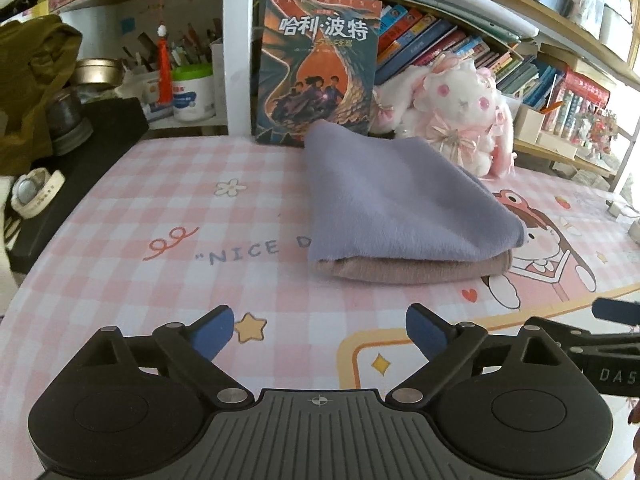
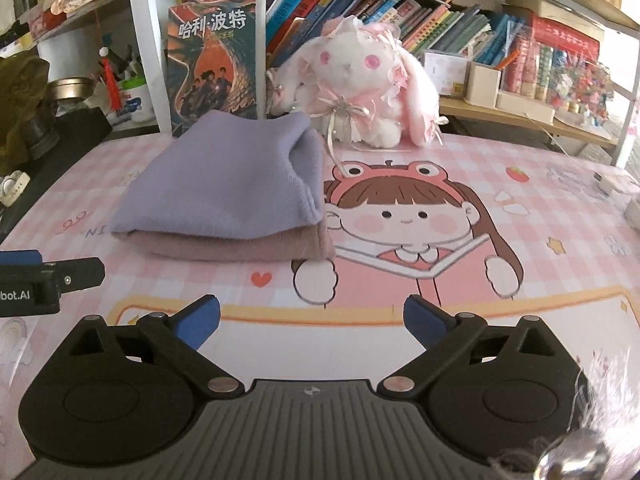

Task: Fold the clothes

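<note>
Tongs on my left (image 1: 319, 334) gape wide and empty above the pink checked surface (image 1: 160, 200), where "NICE D" is printed; ahead, the folded lilac cloth (image 1: 392, 204) lies on a folded brown one (image 1: 412, 270). My right tongs (image 2: 312, 322) are equally wide and empty; folding looks done, so next I'd judge only tidying or fetching another garment.

You are looking at two folded cloths — one lilac cloth (image 1: 384, 196) lying on one pink cloth (image 1: 400, 270) — plus one plush rabbit (image 2: 360, 92) and one upright book (image 1: 318, 68).
</note>
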Demonstrator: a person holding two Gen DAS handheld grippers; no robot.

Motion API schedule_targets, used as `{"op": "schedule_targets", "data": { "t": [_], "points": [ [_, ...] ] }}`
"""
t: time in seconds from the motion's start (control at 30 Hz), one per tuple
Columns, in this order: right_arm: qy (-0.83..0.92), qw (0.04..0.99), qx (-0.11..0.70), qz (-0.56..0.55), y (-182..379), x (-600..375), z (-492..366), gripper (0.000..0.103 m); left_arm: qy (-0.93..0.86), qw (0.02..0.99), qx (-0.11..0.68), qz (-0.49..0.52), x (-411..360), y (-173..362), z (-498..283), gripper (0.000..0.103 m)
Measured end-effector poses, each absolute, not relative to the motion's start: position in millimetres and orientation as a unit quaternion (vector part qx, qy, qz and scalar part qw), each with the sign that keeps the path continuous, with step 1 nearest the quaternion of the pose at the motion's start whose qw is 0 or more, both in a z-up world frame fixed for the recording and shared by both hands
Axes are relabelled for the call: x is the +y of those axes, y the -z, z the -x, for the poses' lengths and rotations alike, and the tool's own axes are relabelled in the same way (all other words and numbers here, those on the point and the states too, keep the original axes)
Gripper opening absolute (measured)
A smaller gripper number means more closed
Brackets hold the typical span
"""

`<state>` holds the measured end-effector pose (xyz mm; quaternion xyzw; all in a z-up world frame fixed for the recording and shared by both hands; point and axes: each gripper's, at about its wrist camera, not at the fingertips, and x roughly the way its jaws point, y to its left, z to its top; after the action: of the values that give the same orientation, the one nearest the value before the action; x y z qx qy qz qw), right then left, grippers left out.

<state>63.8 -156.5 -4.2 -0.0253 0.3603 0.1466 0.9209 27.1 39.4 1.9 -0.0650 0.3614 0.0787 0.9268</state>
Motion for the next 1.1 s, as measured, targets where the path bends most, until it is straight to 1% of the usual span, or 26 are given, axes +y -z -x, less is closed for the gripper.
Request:
{"op": "schedule_targets", "data": {
  "t": [0.23,0.4,1.1],
  "points": [
    [-0.132,0.924,0.358,0.036,7,-152,-40,0.101,-0.084,0.924,0.37,0.042,35,1,-17,0.095],
    [-0.134,0.923,0.357,0.046,6,-149,-39,0.101,-0.084,0.923,0.372,0.043,37,-1,-15,0.099],
    [-0.124,0.92,0.37,0.037,9,-152,-41,0.101,-0.068,0.919,0.388,0.028,33,1,-18,0.099]
  ]
}}
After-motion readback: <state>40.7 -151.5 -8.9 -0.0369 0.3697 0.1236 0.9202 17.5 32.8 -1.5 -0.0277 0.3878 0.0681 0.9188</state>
